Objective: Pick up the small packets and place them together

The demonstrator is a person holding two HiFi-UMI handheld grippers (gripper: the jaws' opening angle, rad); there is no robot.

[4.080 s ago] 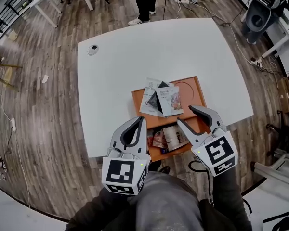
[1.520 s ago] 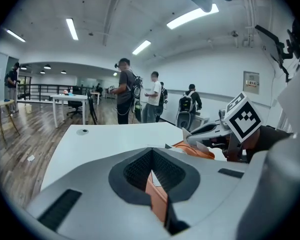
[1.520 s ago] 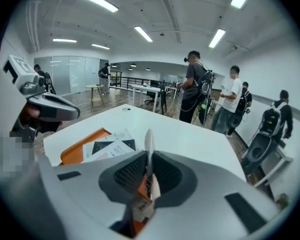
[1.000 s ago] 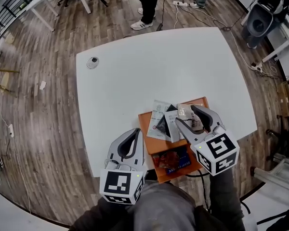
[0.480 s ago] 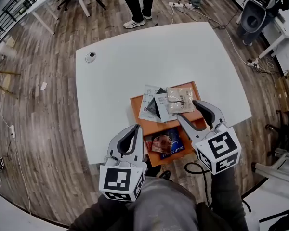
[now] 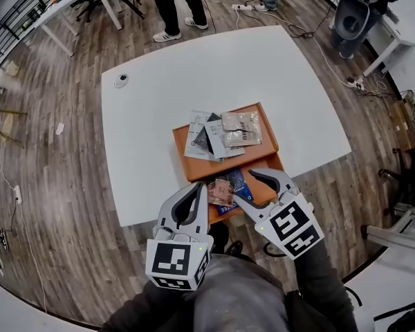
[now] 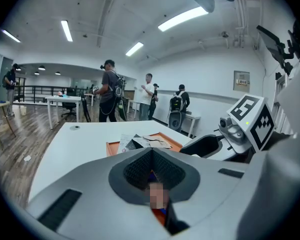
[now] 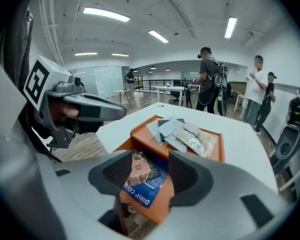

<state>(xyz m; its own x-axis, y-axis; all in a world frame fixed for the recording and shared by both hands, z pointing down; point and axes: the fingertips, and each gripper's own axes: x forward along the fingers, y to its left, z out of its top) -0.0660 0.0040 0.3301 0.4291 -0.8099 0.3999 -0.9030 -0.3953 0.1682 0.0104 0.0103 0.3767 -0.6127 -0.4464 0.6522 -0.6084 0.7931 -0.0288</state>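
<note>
An orange tray [image 6: 194, 166] lies on the white table near its front edge. Its far compartment holds a pile of small packets [image 6: 207, 138] with a silvery packet [image 6: 241, 128] on the right. The near compartment holds a pink packet [image 6: 220, 190] lying on a blue packet [image 6: 238, 182]. My right gripper [image 6: 243, 184] hangs open just over the near compartment; in the right gripper view the pink packet [image 8: 139, 167] and blue packet [image 8: 146, 193] lie between the wide jaws, untouched. My left gripper [image 6: 199, 189] is shut and empty at the tray's near left corner.
A small round fitting [image 6: 121, 80] sits at the table's far left corner. People [image 6: 167, 5] stand beyond the far edge, with cables [image 6: 290, 21] on the wooden floor. A grey machine [image 6: 353, 12] and other desks stand at the back.
My right gripper has drawn back from the pile in the far compartment to over the near one. The silvery packet stays on the pile. The left gripper has barely moved.
</note>
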